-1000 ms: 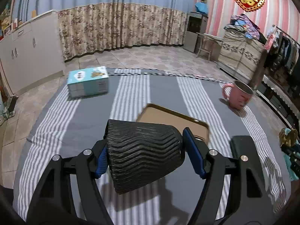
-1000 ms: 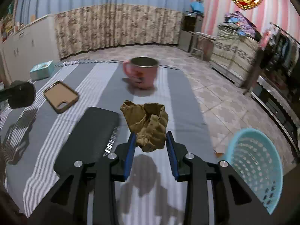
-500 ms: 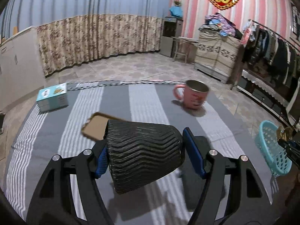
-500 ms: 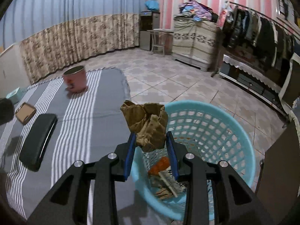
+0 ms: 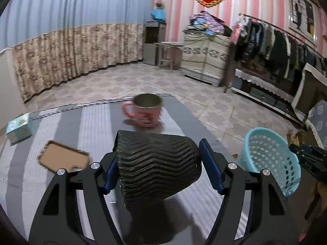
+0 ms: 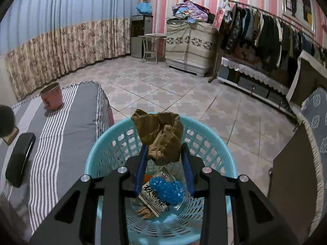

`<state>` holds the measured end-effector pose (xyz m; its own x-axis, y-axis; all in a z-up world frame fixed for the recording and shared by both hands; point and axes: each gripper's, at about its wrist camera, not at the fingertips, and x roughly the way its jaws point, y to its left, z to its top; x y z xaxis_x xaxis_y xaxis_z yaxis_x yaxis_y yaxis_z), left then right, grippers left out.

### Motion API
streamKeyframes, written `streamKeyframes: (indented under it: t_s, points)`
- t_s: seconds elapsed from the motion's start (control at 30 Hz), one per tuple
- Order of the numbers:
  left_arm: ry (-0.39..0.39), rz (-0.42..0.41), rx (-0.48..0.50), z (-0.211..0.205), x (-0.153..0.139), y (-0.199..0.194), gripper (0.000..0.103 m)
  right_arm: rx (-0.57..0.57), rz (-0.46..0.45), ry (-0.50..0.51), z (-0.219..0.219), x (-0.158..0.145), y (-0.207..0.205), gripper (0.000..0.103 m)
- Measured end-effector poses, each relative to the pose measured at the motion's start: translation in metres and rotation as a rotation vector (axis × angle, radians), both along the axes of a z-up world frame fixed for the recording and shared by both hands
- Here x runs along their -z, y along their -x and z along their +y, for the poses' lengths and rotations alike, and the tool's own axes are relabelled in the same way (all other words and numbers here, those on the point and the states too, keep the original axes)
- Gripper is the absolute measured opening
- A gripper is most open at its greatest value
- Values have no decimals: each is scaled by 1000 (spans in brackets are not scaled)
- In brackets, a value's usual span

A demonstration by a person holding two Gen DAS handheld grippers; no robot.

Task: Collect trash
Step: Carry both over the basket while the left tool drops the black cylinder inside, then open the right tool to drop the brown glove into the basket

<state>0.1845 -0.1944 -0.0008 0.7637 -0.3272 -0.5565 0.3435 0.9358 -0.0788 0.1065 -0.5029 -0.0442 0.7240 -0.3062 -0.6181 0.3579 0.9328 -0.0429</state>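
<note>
Above the light-blue plastic basket (image 6: 212, 143), the right gripper (image 6: 164, 159) has its blue-padded fingers (image 6: 141, 163) clamped on a crumpled brown paper wad (image 6: 161, 136), which hangs over the basket's open mouth and clear of its rim. Down inside the basket lie a crumpled blue plastic wrapper (image 6: 166, 189), a printed packet (image 6: 153, 199) with dark characters, a scrap of something orange and a small brown piece. The basket stands on the tiled floor (image 6: 163, 89) just right of the grey-and-white striped bedcover (image 6: 65, 126).

Over that striped bedcover (image 5: 96, 122), the left gripper (image 5: 157, 167) is closed on a black ribbed cup (image 5: 157, 165) held on its side, rim to the left, squeezed between the blue pads (image 5: 210, 169). Beyond it stands a pink mug (image 5: 146, 112) at the far end of the cover; a brown phone case (image 5: 63, 159) lies to the left, and a teal box (image 5: 18, 128) sits at the far left edge. A black glasses case (image 6: 19, 159) lies near the left side in the right wrist view. The basket (image 5: 271, 159) shows to the right, off the cover.
</note>
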Motion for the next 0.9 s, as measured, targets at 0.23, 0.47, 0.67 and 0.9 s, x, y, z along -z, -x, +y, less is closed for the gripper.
streamKeyframes:
  t_s: [0.23, 0.47, 0.67, 0.9]
  points:
    - [-3, 23, 114, -67, 18, 5, 69, 43, 9, -44, -19, 13, -1, 33]
    - [-1, 17, 258, -146, 31, 20, 69, 110, -13, -66, -39, 16, 11, 33]
    - [-41, 6, 337, -196, 40, 29, 69, 172, -18, -121, -63, 25, 21, 33]
    - [-43, 29, 363, -217, 36, 21, 94, 228, -26, -141, -76, 29, 27, 33]
